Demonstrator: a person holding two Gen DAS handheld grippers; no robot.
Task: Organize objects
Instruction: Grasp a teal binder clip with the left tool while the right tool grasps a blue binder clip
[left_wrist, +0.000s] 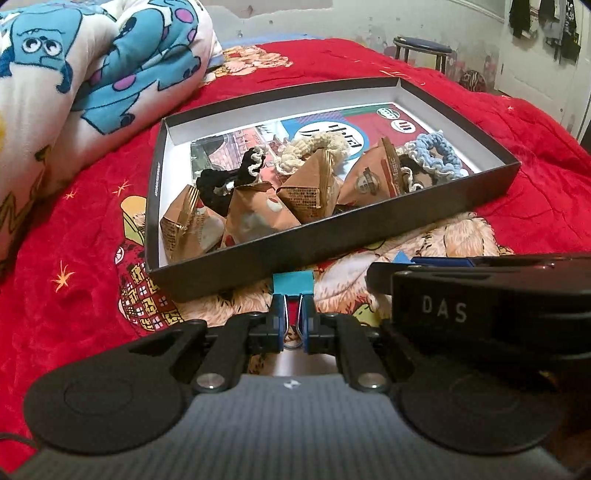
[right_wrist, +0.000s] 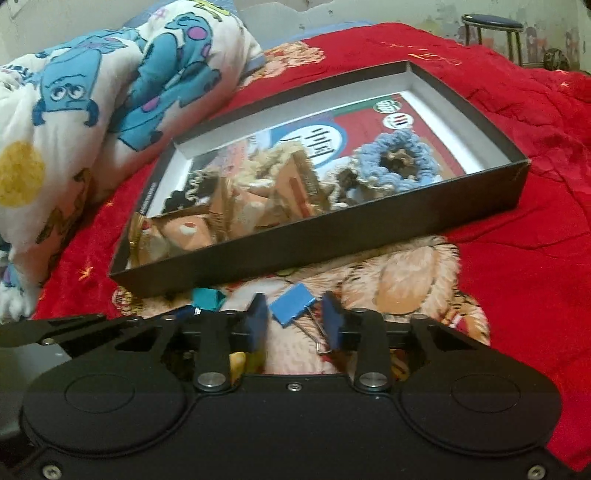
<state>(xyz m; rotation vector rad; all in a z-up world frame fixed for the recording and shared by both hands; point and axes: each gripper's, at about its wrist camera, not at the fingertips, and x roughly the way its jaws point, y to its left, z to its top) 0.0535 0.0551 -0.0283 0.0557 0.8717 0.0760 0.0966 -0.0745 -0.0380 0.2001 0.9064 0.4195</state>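
A shallow black box (left_wrist: 258, 258) (right_wrist: 332, 236) lies on the red bedspread and holds several brown paper packets (left_wrist: 303, 188) and crocheted scrunchies (left_wrist: 432, 155). My left gripper (left_wrist: 293, 317) is shut on the wire handles of a teal binder clip (left_wrist: 293, 282), just in front of the box's near wall. My right gripper (right_wrist: 295, 314) is open around a blue binder clip (right_wrist: 291, 308) lying on the bedspread; its fingers stand either side, apart from the clip. The teal clip (right_wrist: 207, 299) also shows at the left in the right wrist view.
A rolled monster-print blanket (left_wrist: 92, 74) lies left of the box. The right gripper's body (left_wrist: 480, 295) sits close to the right of my left gripper. A stool (left_wrist: 421, 48) stands beyond the bed, near the wall.
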